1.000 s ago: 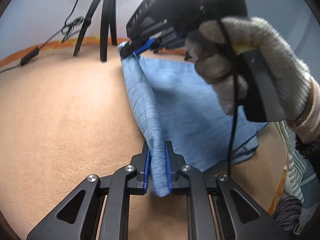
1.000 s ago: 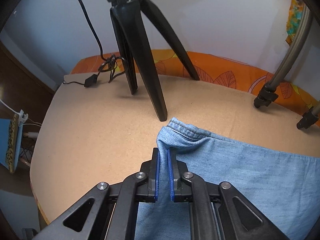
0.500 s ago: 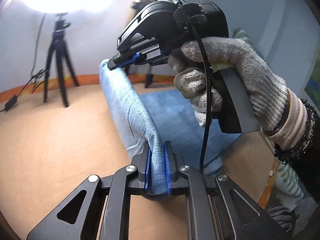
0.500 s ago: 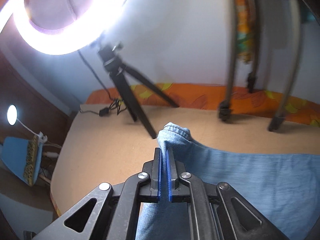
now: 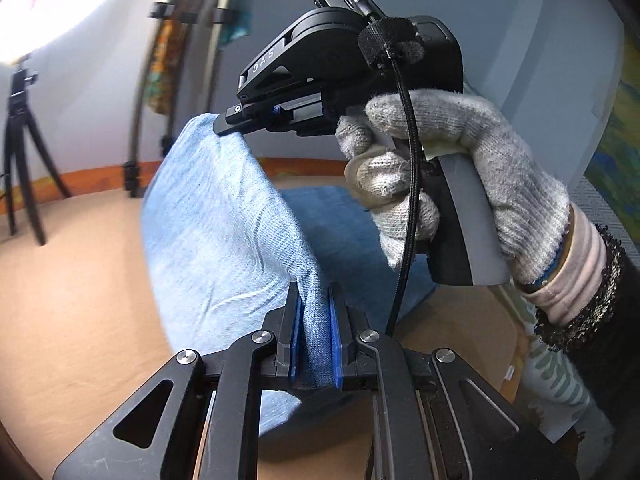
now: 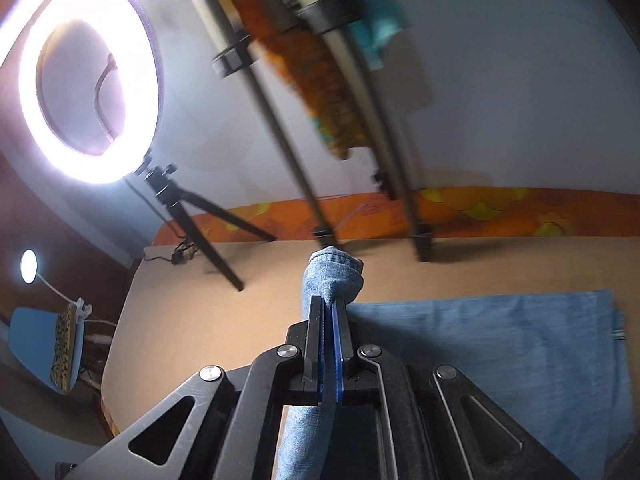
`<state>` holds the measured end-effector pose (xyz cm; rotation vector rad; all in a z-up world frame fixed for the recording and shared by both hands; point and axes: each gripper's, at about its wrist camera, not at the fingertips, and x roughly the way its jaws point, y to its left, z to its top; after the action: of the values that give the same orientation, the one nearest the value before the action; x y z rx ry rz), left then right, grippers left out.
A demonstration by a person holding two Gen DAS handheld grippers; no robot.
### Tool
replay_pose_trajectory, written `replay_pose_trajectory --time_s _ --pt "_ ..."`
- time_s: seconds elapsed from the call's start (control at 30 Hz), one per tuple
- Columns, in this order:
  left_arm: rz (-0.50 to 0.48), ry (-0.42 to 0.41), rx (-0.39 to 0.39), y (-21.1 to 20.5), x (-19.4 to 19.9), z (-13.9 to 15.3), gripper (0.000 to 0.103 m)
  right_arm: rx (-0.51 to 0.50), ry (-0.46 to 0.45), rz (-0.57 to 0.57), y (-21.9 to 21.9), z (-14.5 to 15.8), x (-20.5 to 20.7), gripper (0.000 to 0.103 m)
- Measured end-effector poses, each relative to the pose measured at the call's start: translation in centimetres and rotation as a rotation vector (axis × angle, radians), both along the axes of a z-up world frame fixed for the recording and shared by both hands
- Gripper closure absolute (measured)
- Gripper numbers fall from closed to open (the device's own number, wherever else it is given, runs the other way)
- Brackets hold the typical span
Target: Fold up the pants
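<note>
Light blue denim pants (image 5: 224,232) hang lifted between both grippers above the tan table (image 5: 72,280). My left gripper (image 5: 315,312) is shut on a bunched edge of the cloth. In the left wrist view my right gripper (image 5: 226,122), held by a gloved hand (image 5: 460,152), pinches the far corner higher up. From its own camera, the right gripper (image 6: 329,312) is shut on a hemmed corner of the pants (image 6: 334,276). The rest of the pants (image 6: 500,352) lies flat on the table to the right.
A lit ring light (image 6: 88,76) on a small tripod (image 6: 200,220) stands at the table's back left. Larger tripod legs (image 6: 416,216) rise at the back. An orange patterned cloth (image 6: 500,212) lines the far edge. A blue chair (image 6: 40,344) sits off the table's left side.
Both grippers have risen with the pants edge, and the cloth between them now hangs as a raised sheet. The right gripper's jaws have closed tighter on the hem.
</note>
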<state>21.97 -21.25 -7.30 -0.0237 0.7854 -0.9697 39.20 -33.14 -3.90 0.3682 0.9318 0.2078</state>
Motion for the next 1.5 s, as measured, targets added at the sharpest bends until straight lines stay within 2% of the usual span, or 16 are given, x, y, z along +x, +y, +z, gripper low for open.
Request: replay_pose_trajectory --time_s 0.2,0.7,1.03,1.1,1.5 --pt "-0.035 0.04 -0.034 -4.8 0.3 -0.9 0.093 -0.006 -0.01 -0.051 -4.7 -0.1 -1.0 0.103" --pt "-0.142 0.096 -0.023 -15.7 3.5 -4.3 0.093 0.001 0.01 -0.16 -15.8 -2.8 -2.7 0.103" --pt "-0.182 0.103 -0.009 -18.9 5.0 -5.1 0.093 -0.005 0.015 -0.199 -20.2 -3.7 -3.6 0.103" --pt "-0.191 0.101 -0.006 -18.9 4.2 -4.6 0.093 -0.004 0.015 -0.205 -20.8 -4.0 -3.8 0.103" --pt "-0.196 0.122 -0.016 -20.0 4.7 -5.6 0.093 -0.006 0.039 -0.247 -24.3 -5.8 -3.8 0.103"
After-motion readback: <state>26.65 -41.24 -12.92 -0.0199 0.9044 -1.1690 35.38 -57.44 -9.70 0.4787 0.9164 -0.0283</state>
